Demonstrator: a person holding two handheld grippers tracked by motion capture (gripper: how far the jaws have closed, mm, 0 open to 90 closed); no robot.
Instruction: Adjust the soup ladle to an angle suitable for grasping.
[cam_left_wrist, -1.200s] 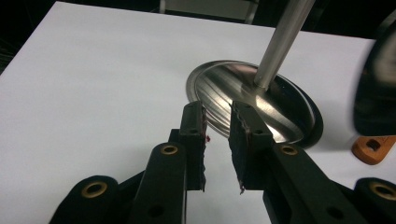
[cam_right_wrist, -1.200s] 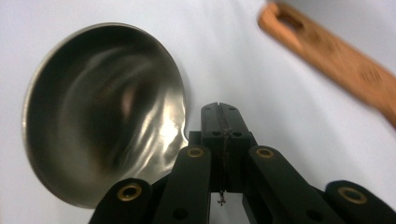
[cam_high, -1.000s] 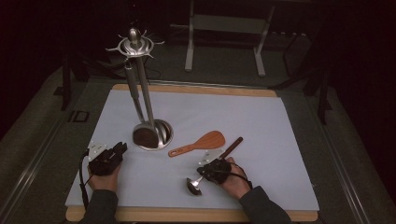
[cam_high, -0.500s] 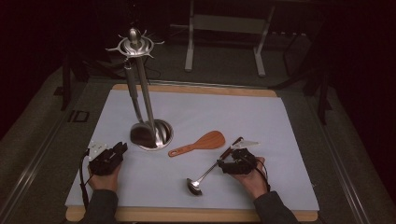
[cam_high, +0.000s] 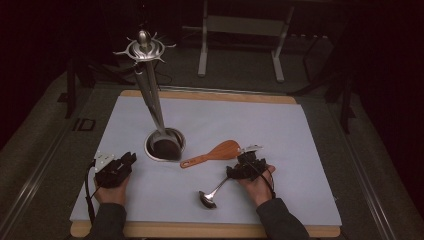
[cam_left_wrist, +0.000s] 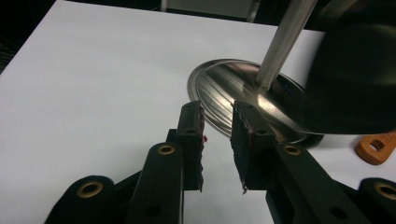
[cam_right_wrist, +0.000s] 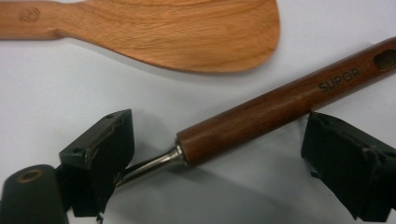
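Right gripper: jaws wide apart, astride the ladle, not pressing it.
Ladle: handle end cut off; bowl lies nearer the table's front edge.
Spatula: just beyond ladle, blade cropped.
Left gripper: slightly apart, empty, beside the stand; bare sheet left of stand.

We saw the stand left of the spatula on the mat, the ladle lying nearer us.

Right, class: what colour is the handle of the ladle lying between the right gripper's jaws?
Dark reddish-brown wood; the ladle handle shows best in the right gripper view.
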